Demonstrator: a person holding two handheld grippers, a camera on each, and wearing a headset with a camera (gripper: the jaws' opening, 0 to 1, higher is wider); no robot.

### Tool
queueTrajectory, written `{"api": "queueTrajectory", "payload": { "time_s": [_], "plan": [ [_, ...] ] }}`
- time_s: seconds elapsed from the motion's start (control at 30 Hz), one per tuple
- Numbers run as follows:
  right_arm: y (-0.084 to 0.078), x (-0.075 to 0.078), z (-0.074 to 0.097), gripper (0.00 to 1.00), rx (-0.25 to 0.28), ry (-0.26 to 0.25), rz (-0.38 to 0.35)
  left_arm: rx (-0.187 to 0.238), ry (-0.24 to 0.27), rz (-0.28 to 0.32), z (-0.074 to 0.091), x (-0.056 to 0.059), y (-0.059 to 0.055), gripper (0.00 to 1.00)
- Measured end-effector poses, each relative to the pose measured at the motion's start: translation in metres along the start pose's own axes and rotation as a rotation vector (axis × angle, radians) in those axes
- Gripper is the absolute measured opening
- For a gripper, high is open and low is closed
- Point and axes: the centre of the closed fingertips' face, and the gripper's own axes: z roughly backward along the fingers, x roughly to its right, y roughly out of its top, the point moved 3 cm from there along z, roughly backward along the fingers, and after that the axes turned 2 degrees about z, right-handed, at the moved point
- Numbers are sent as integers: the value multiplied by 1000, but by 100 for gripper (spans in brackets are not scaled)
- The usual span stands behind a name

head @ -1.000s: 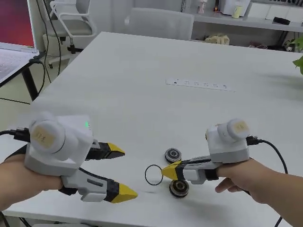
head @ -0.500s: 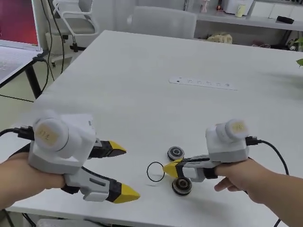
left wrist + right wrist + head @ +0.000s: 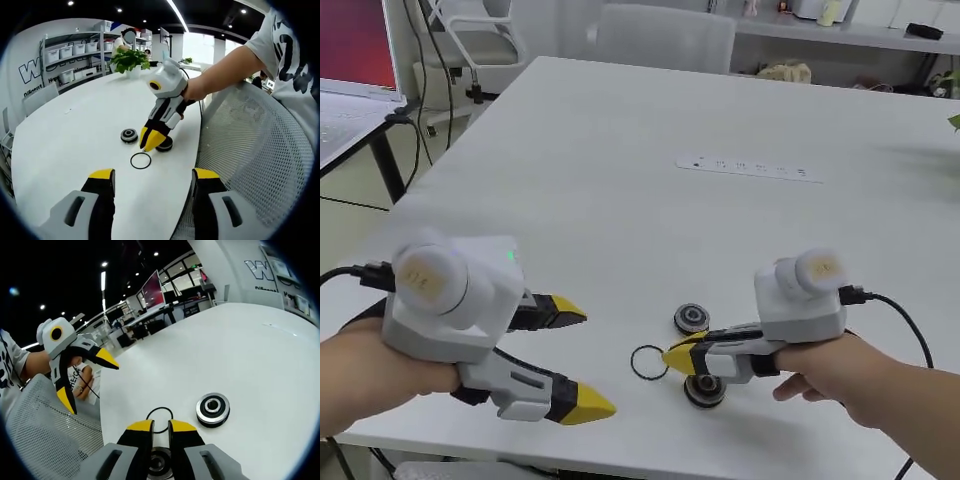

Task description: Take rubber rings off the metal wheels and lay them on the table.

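A thin black rubber ring lies flat on the white table. Just right of the ring, the right gripper hovers with its yellow tips shut and nothing held. A metal wheel sits partly hidden under its jaws, and a second wheel lies just beyond. In the right gripper view the ring peeks out past that gripper, with one wheel to the right and the other wheel between the jaws. The left gripper stands open left of the ring.
A white power strip lies across the middle of the table. Chairs stand at the far edge. The table's near edge runs just under both grippers, and a mesh chair back is beside it.
The head camera has shifted a little. Ring, wheels and both grippers keep the same places relative to each other.
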Motion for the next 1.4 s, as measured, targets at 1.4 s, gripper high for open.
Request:
{"api": "queueTrajectory", "payload": {
  "time_s": [1.4],
  "plan": [
    [-13, -7, 60, 24, -4, 74, 122, -21, -122, -58, -62, 7, 37, 51]
  ]
}}
